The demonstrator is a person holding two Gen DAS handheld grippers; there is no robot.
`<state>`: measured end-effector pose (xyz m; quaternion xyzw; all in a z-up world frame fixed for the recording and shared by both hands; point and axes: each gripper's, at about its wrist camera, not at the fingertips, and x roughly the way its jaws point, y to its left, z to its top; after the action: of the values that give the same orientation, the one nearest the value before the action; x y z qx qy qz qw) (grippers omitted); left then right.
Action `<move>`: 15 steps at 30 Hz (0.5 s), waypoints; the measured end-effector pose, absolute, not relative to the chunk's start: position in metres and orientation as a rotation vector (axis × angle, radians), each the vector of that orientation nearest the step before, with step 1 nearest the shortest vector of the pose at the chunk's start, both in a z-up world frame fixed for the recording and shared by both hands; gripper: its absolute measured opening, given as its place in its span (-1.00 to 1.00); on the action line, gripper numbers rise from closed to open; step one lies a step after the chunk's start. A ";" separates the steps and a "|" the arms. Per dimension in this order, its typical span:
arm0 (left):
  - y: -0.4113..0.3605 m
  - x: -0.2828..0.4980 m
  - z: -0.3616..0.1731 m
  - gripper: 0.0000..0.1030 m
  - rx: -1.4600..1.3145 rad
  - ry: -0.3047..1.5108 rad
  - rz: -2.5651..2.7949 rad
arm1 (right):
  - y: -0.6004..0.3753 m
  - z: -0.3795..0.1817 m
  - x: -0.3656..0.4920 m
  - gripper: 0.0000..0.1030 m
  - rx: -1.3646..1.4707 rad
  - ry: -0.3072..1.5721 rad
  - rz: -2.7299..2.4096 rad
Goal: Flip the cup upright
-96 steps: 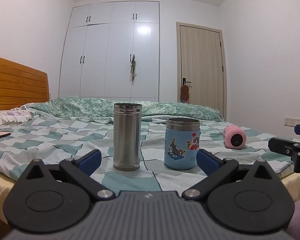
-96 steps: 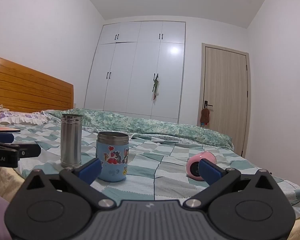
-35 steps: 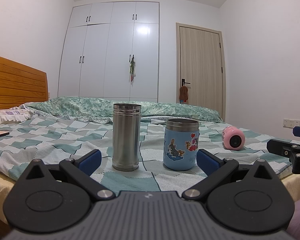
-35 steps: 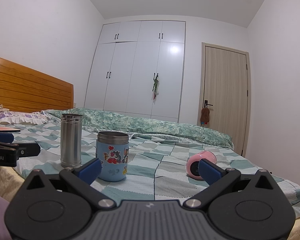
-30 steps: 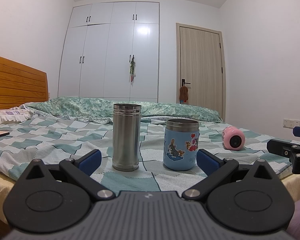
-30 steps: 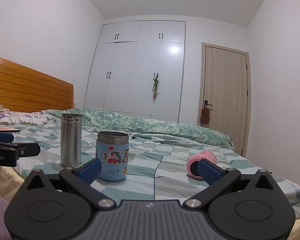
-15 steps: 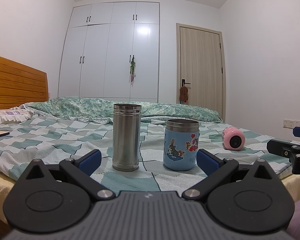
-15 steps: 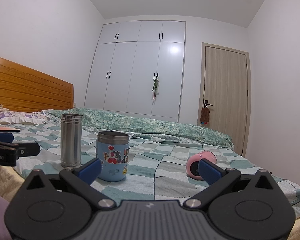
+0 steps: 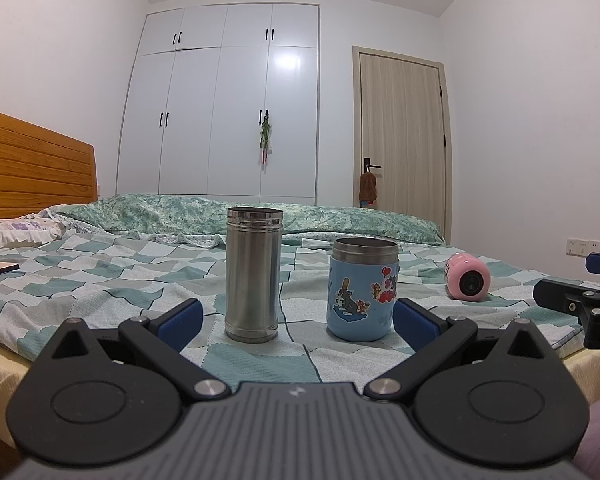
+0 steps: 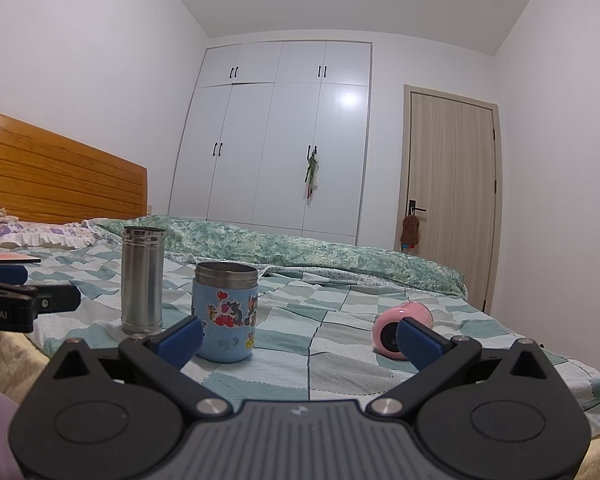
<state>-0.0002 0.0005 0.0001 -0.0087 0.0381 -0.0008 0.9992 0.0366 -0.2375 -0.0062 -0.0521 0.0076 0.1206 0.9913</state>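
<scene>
A pink cup [image 9: 466,282] lies on its side on the checked bedspread at the right; it also shows in the right wrist view [image 10: 396,330], partly behind my right fingertip. A tall steel cup [image 9: 253,280] [image 10: 142,280] and a blue cartoon cup [image 9: 363,294] [image 10: 225,311] stand upright. My left gripper [image 9: 296,318] is open and empty, short of the two upright cups. My right gripper [image 10: 300,338] is open and empty, near the bed edge, between the blue and pink cups.
The bed [image 9: 100,280] has a rumpled green quilt [image 9: 204,216] at the back and a wooden headboard [image 9: 32,168] at the left. A pink book [image 10: 8,258] lies far left. The other gripper shows at each view's edge [image 9: 580,300] [image 10: 20,304].
Almost nothing has changed; both grippers stay open and hold nearly still, with only a slight drift of the left view.
</scene>
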 end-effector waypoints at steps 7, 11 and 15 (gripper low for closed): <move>-0.008 0.000 0.003 1.00 -0.008 0.086 -0.002 | -0.240 -0.006 0.037 1.00 -0.090 0.026 0.239; -0.003 0.005 0.007 1.00 -0.019 0.107 -0.028 | -0.248 -0.002 0.042 1.00 -0.060 0.046 0.255; -0.010 0.016 0.018 1.00 -0.005 0.129 -0.060 | -0.253 0.006 0.048 1.00 -0.060 0.042 0.247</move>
<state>0.0161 -0.0103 0.0176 -0.0026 0.0643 -0.0301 0.9975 0.0484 -0.2530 0.0056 -0.0300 0.0211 0.1232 0.9917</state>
